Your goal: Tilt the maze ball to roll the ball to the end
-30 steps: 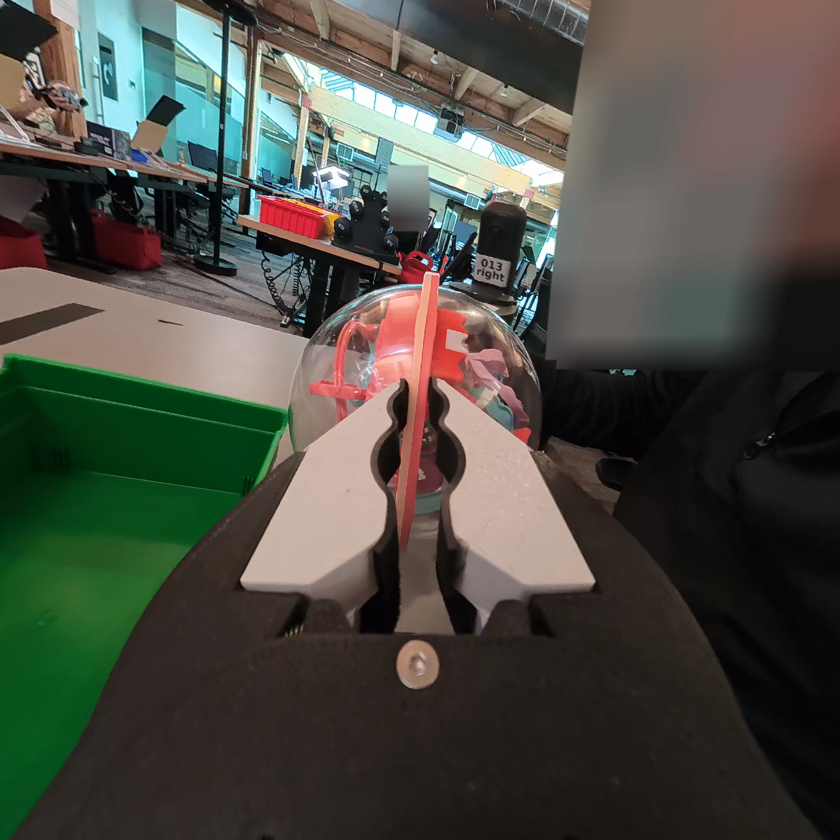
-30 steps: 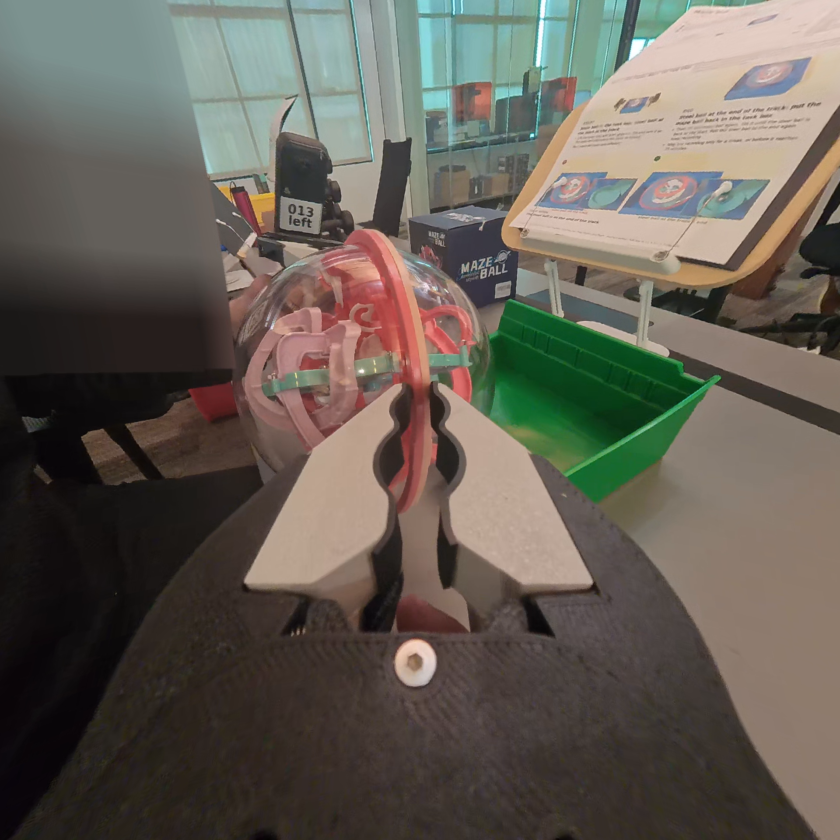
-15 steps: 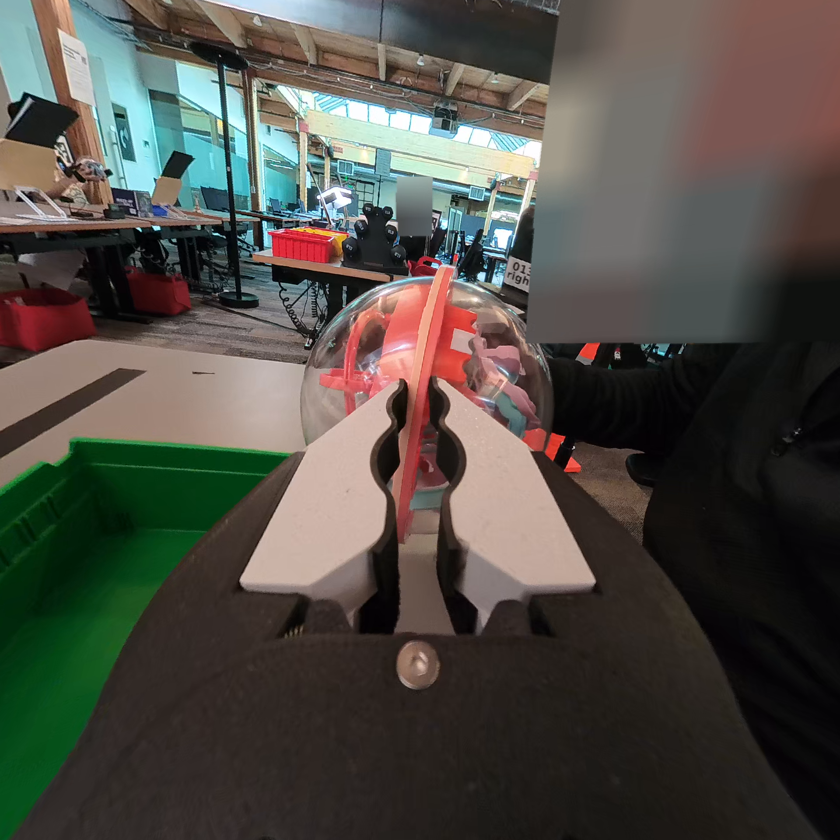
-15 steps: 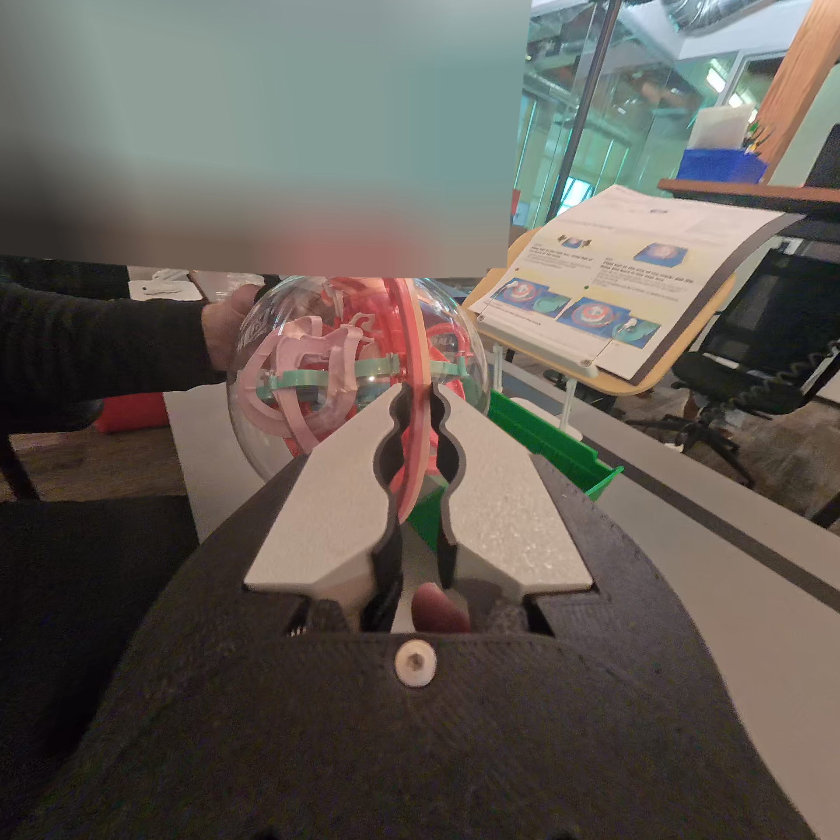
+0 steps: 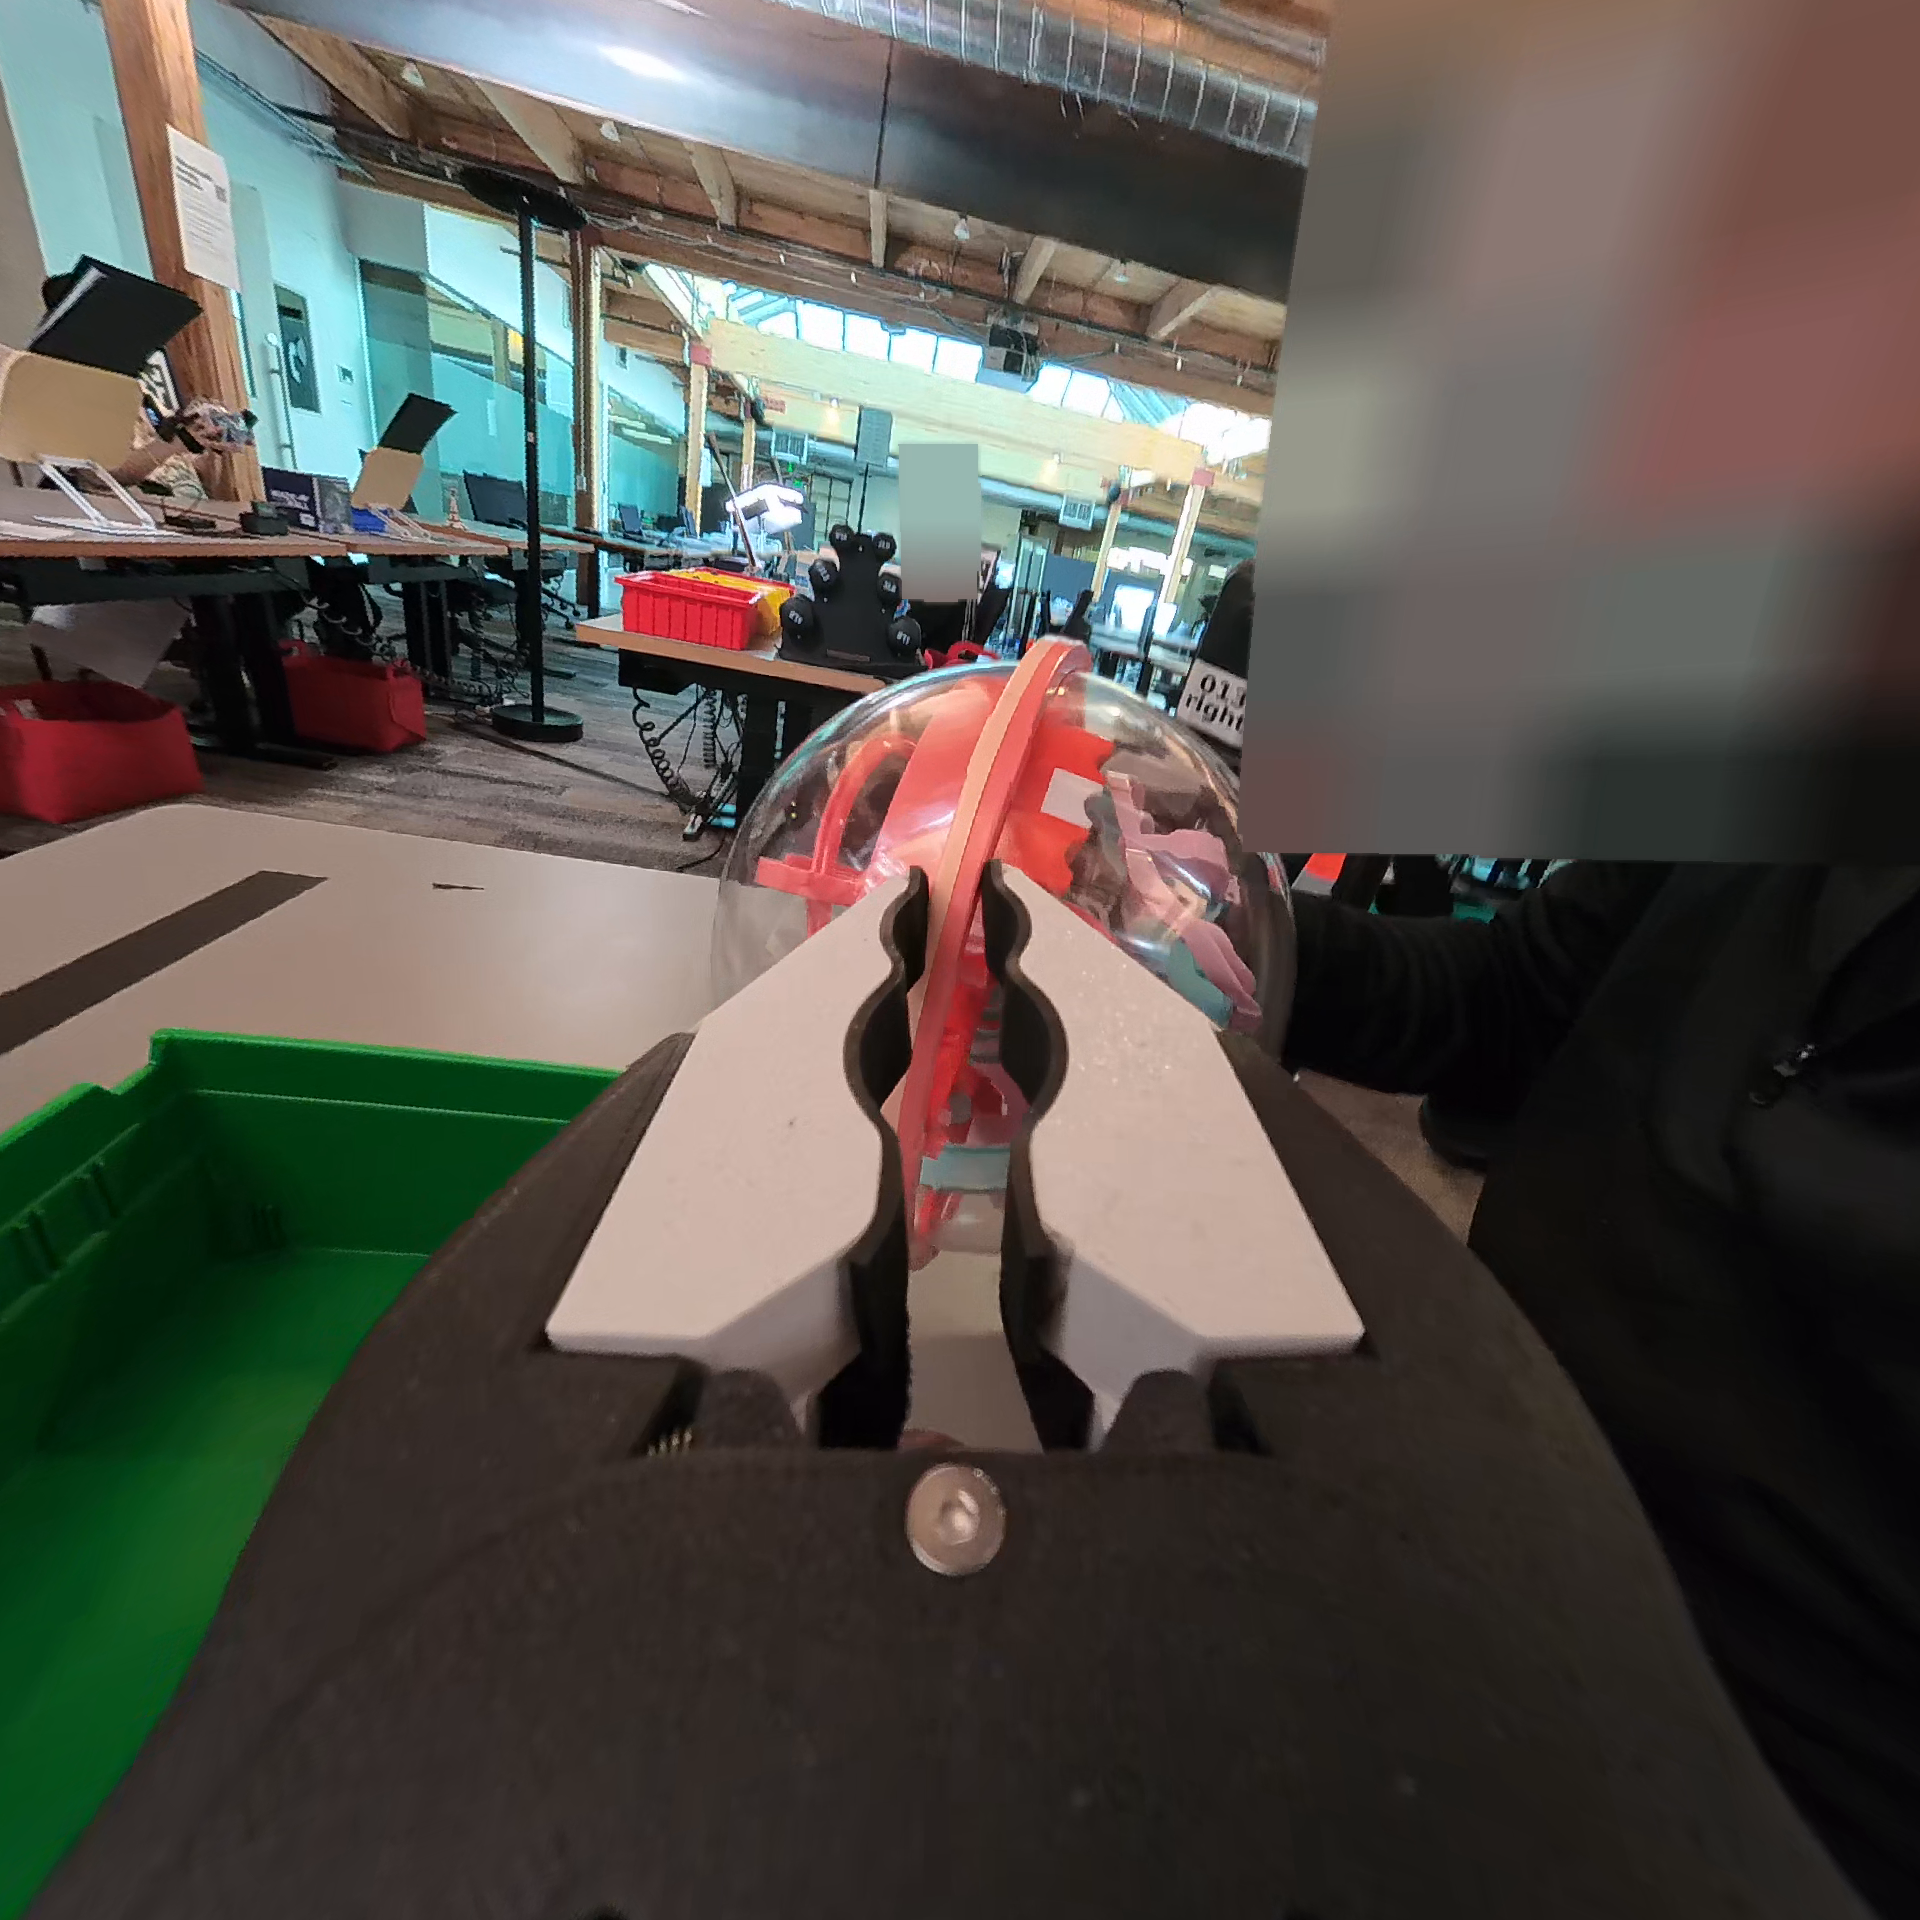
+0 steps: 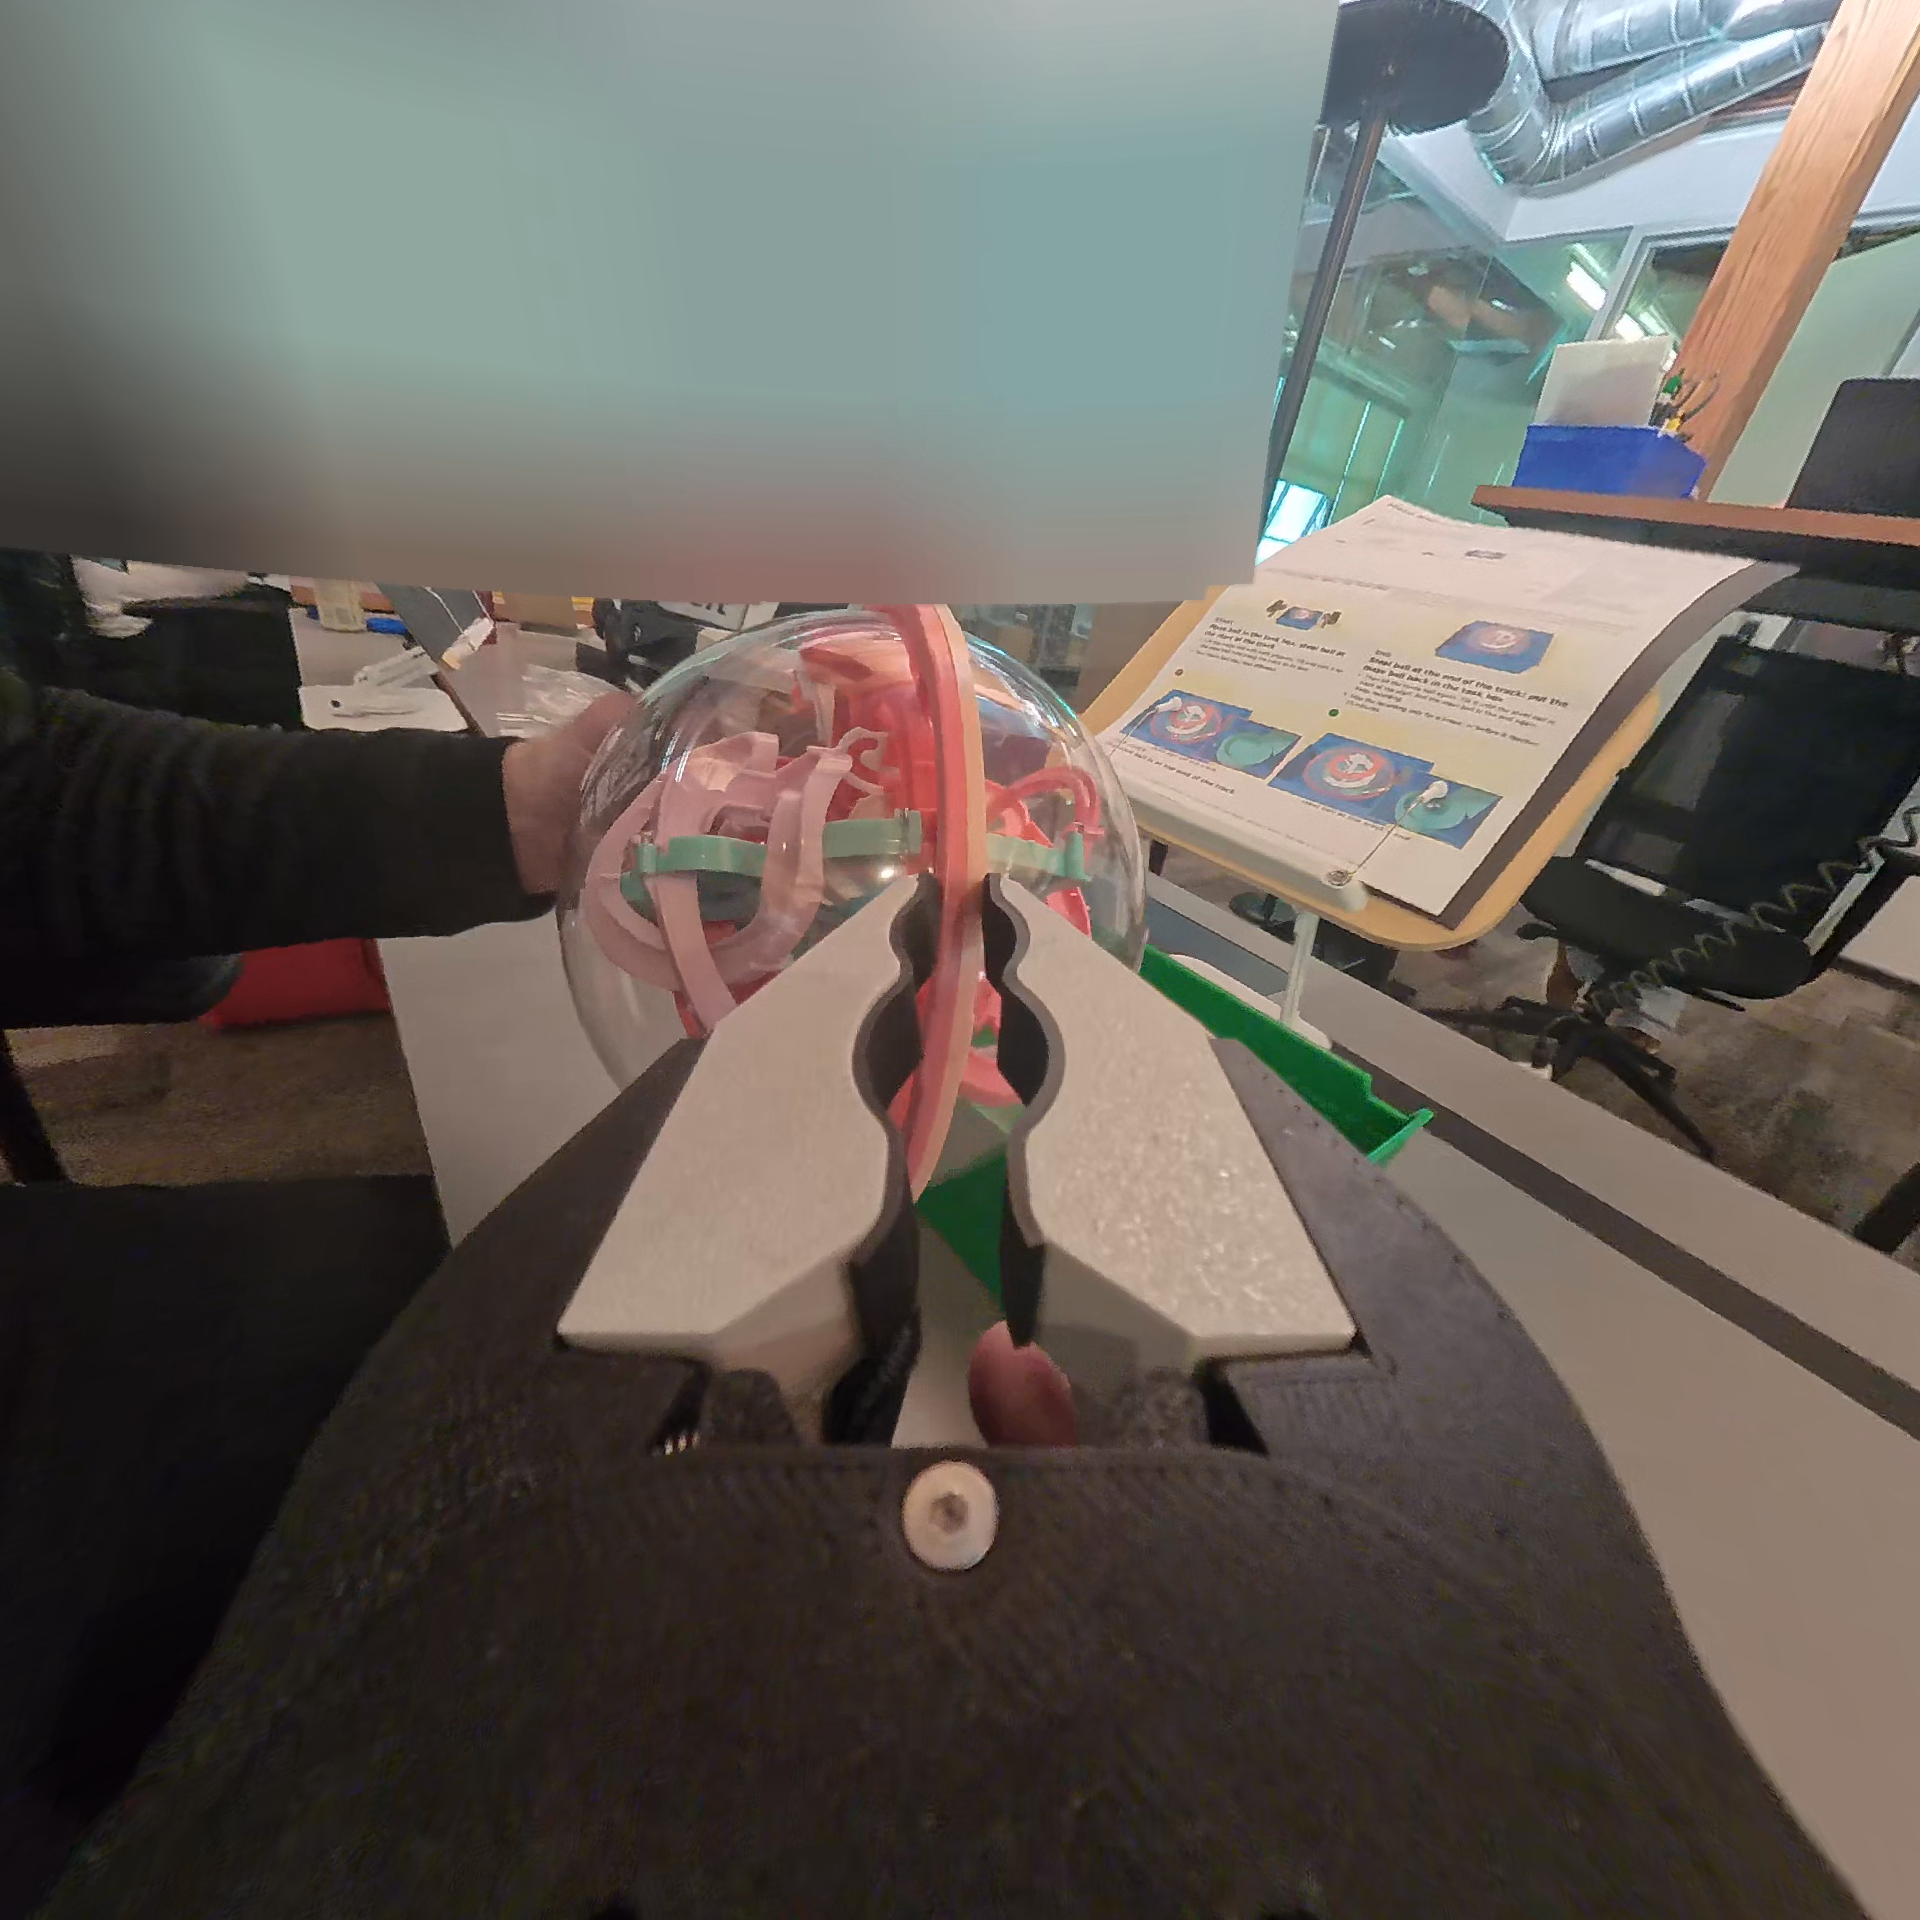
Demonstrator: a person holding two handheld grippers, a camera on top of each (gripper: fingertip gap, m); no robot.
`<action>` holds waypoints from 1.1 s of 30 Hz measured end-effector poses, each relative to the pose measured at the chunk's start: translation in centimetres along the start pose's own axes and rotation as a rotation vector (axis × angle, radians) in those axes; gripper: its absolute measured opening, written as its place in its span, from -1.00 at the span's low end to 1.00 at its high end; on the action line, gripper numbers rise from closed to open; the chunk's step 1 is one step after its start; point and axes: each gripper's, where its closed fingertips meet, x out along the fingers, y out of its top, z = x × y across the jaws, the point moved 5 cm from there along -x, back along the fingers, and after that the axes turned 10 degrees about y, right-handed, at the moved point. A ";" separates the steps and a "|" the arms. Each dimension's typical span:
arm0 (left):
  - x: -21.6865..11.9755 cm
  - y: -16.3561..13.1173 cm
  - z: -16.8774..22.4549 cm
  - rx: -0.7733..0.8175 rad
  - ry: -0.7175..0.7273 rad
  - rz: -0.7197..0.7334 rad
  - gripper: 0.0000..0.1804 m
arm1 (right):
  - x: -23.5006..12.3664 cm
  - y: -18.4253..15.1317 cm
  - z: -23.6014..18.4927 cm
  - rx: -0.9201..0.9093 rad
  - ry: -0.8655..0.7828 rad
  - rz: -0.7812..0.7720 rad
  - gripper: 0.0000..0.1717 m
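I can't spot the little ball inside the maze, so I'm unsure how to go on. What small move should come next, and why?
Probably a slow, slight tilt, both grips kept. The left gripper and right gripper each clamp the red rim of the maze ball, held above the table; the small ball isn't visible, so gentle motion may reveal it.

I'm working in an open loft workshop-office: timber beams (image 5: 935,239), exposed ducting (image 6: 1621,94), rows of desks (image 5: 208,545), red bins (image 5: 691,608).
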 end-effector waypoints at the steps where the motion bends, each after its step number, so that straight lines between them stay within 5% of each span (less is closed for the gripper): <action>1: -0.1 -0.3 -0.1 -0.021 -0.003 0.008 -0.91 | 0.1 -0.4 -0.1 0.017 0.005 0.005 -0.93; 16: -2.0 -9.8 -2.9 -0.150 0.076 -0.151 -0.90 | 0.8 -8.2 -2.5 0.227 0.089 -0.036 -0.92; 33: -2.5 -12.9 -3.9 -0.119 0.110 -0.315 -0.91 | 1.4 -10.2 -2.3 0.262 0.139 -0.116 -0.92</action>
